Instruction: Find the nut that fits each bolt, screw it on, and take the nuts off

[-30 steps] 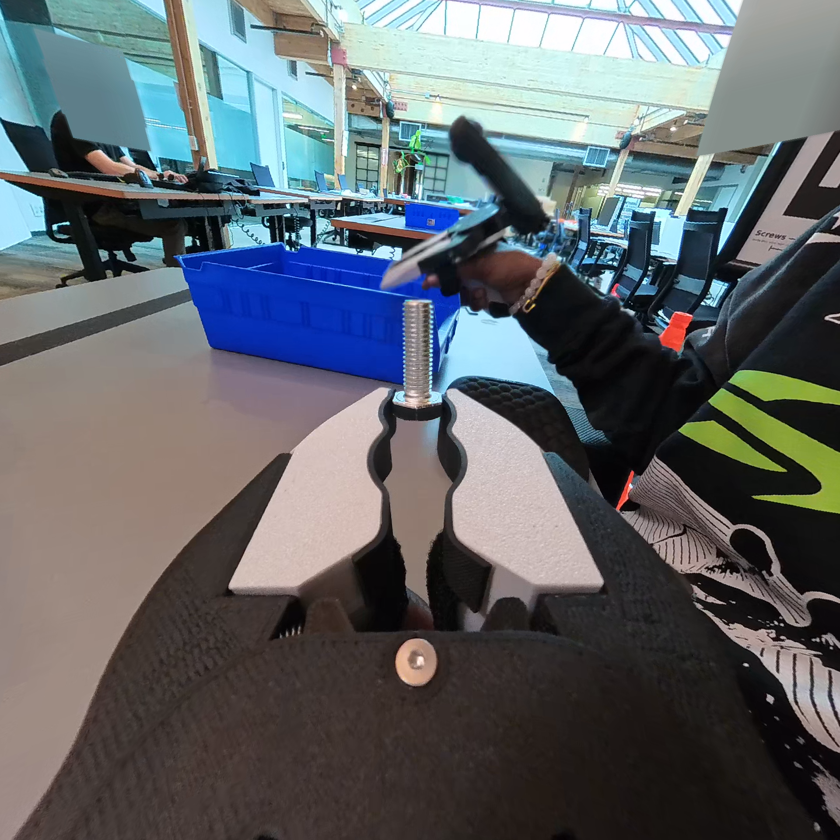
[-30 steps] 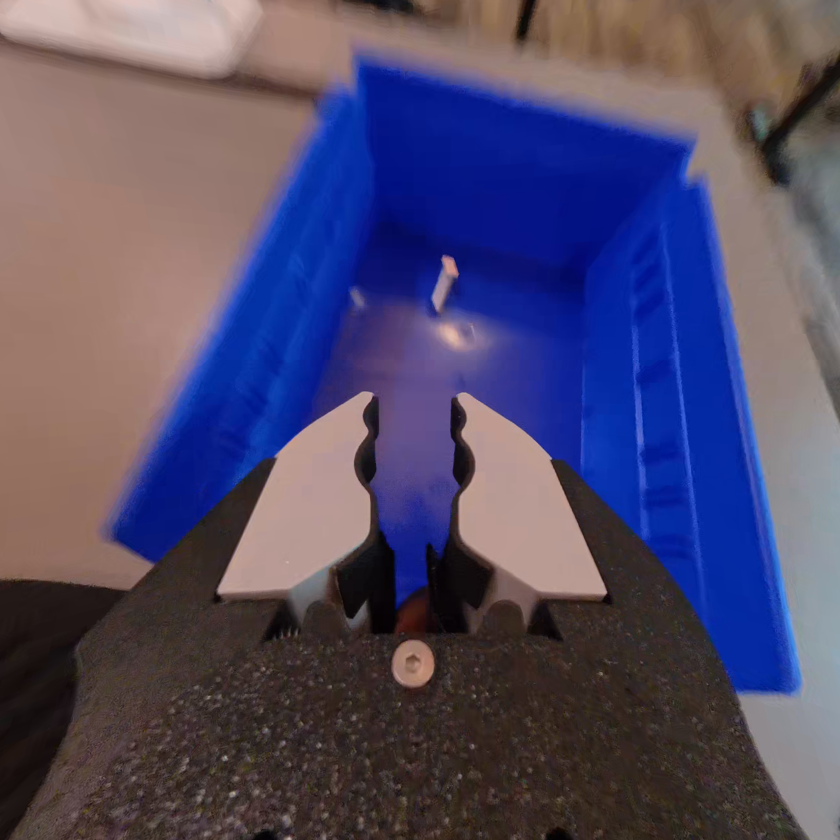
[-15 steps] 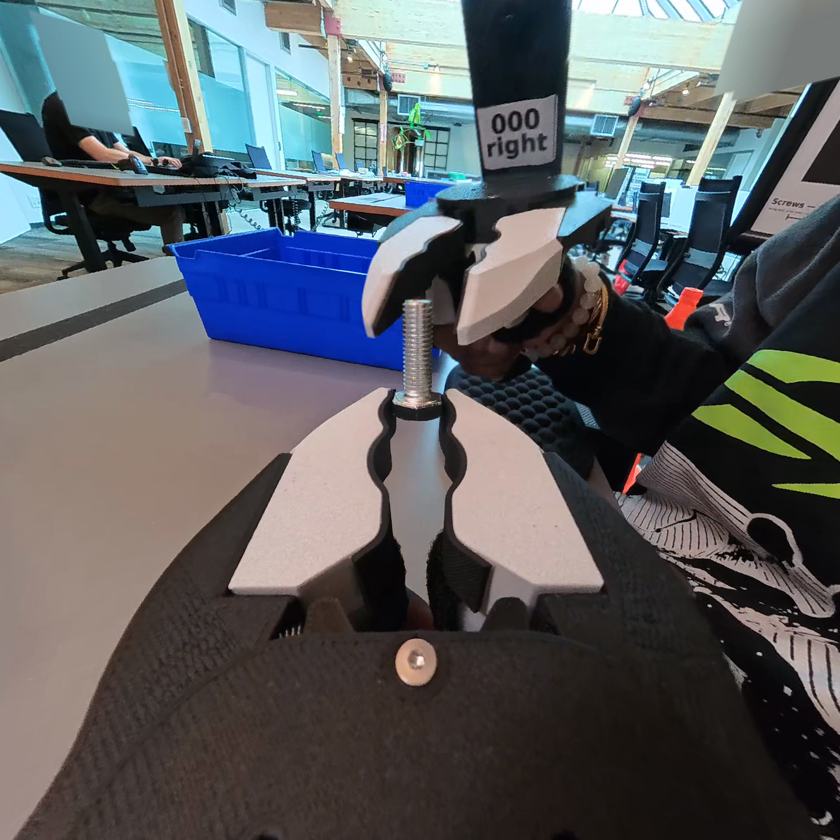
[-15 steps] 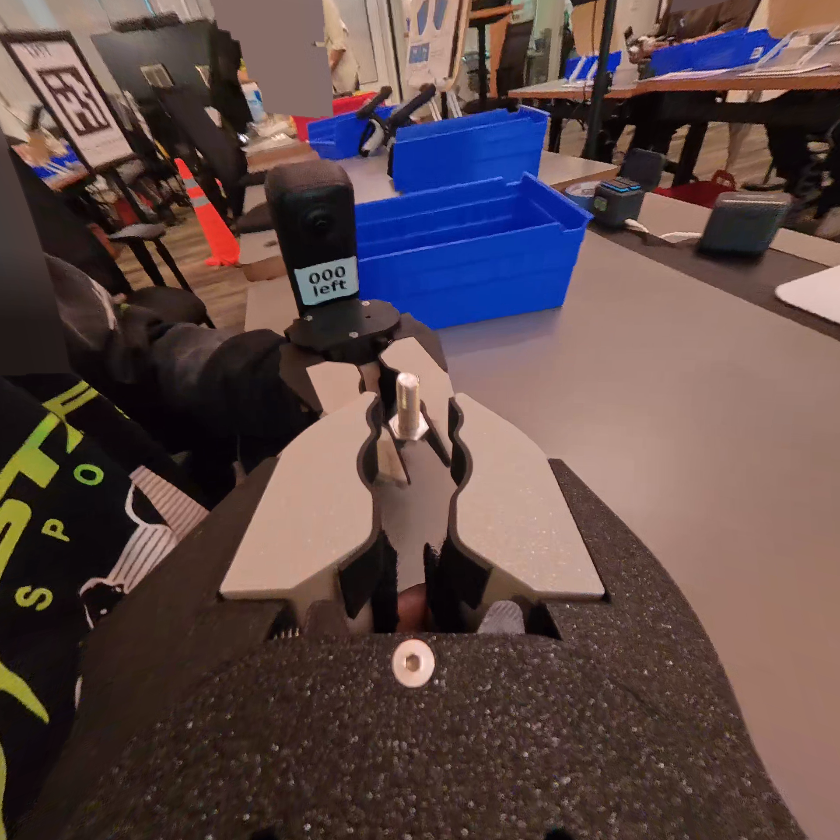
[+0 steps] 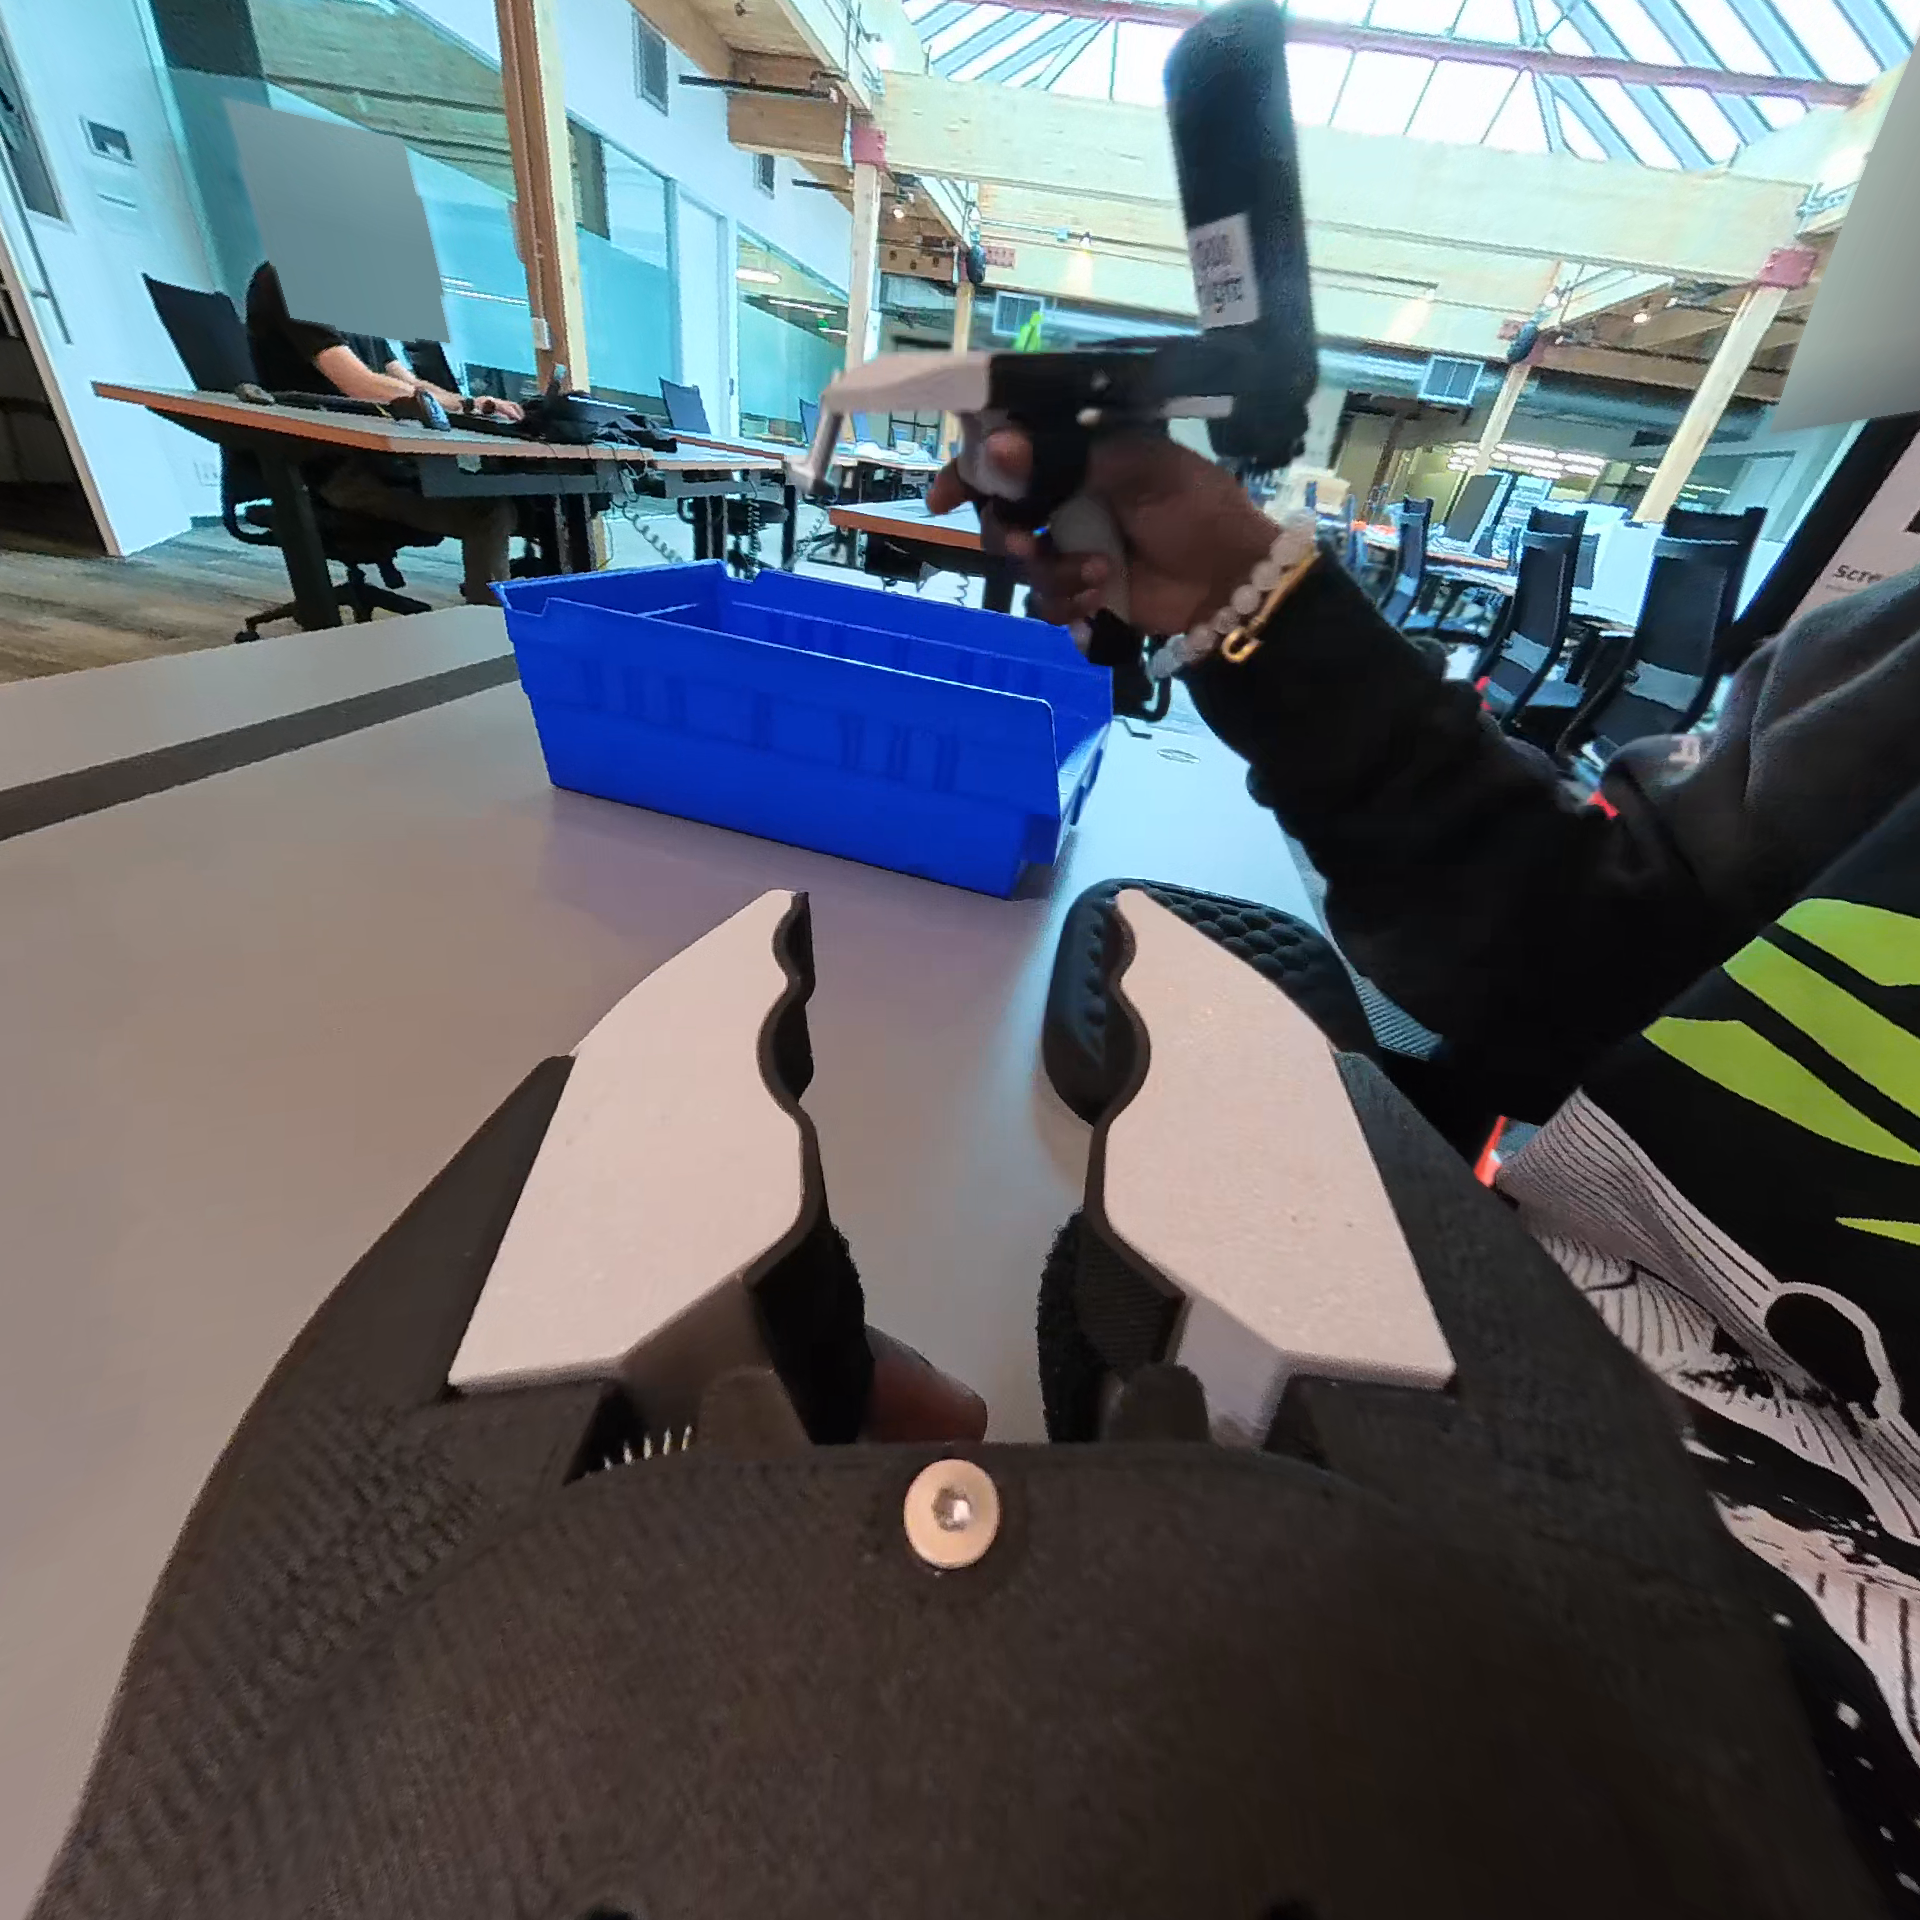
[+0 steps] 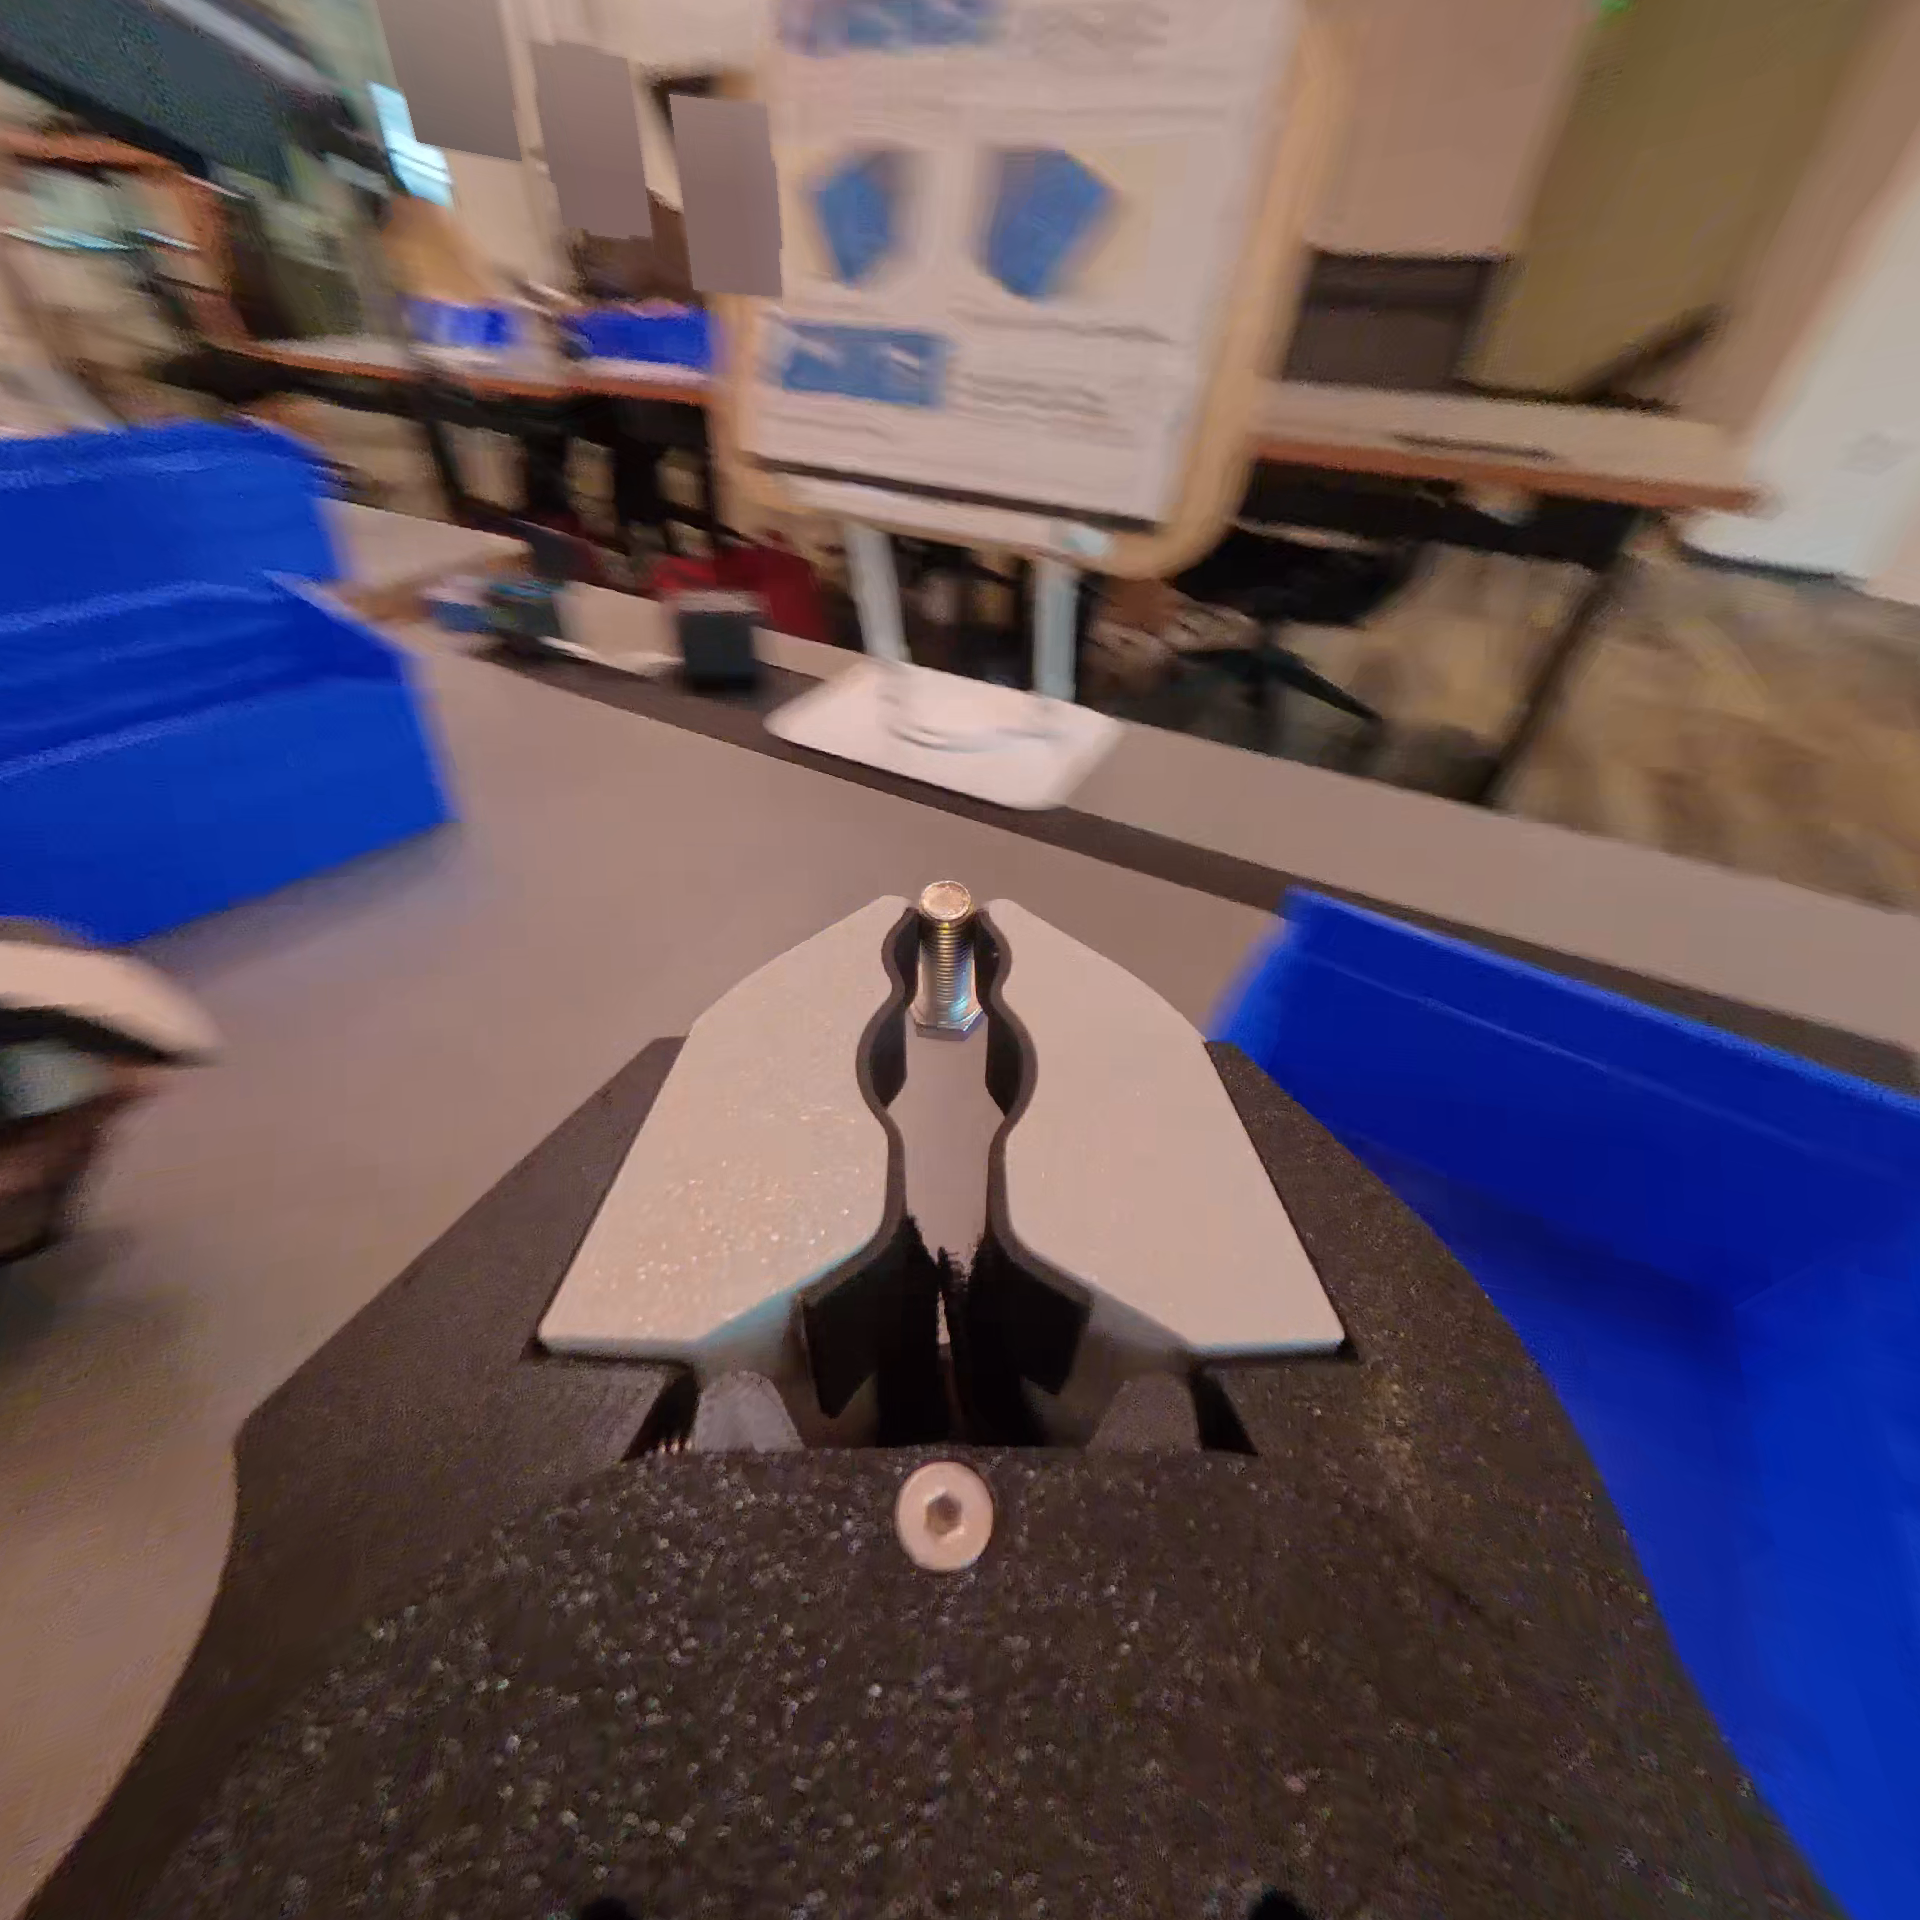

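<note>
Right wrist view: right tool (image 6: 945,920) apparently clamps bolt (image 6: 943,961).

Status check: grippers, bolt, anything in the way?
Left gripper open, empty. Right gripper shut on silver bolt, no nut on it. Blue bin close at right; grey table ahead.

**Open-plan office under a skylight**

A glazed skylight (image 5: 1558,62) on pale timber beams (image 5: 1247,177) lights the room. Below it, wooden posts (image 5: 540,260) stand before glass partitions (image 5: 623,291). Left of the posts, a person sits at a long desk (image 5: 312,426) on wood flooring (image 5: 156,592). Black office chairs (image 5: 1683,623) crowd the right side.
</note>
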The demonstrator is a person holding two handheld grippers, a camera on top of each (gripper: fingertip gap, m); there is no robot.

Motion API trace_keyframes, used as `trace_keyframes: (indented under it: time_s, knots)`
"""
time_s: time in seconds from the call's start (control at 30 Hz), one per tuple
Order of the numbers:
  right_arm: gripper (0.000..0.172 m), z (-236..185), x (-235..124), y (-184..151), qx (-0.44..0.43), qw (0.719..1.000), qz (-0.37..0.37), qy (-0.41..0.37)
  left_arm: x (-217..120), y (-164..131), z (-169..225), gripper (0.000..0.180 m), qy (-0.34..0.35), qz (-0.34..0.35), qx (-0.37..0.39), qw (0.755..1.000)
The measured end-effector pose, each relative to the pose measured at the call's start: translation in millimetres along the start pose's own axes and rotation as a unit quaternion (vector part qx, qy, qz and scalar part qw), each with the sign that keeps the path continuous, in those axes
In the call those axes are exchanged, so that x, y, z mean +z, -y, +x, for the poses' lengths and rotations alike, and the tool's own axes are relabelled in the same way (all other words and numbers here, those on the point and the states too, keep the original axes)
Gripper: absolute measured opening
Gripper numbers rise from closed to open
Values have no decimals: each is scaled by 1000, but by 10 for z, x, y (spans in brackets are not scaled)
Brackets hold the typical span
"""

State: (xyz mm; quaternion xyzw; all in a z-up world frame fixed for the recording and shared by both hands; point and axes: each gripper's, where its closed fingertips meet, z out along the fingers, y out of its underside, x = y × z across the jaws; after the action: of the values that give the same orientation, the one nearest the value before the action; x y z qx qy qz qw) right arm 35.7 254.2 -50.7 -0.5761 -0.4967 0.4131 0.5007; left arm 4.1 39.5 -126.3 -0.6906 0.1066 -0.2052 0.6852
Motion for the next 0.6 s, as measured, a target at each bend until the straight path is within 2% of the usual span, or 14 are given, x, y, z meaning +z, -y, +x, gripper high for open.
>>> trace_keyframes:
  time_s: [0.13,0.27,0.4,0.6]
  knots:
    - [10,975,65,-486,12,987,-104,-123,6,-26,-18,53,7,-7,6,1000]
    - [10,1506,256,-1048,60,964,-221,-133,1,-37,-49,53,15,-10,7,1000]
    - [10,1706,332,-1261,88,949,-266,-141,-15,-29,-84,53,26,-8,12,1000]
    - [10,1758,426,-1319,87,952,-251,-150,-18,-25,-90,53,29,-7,14,999]
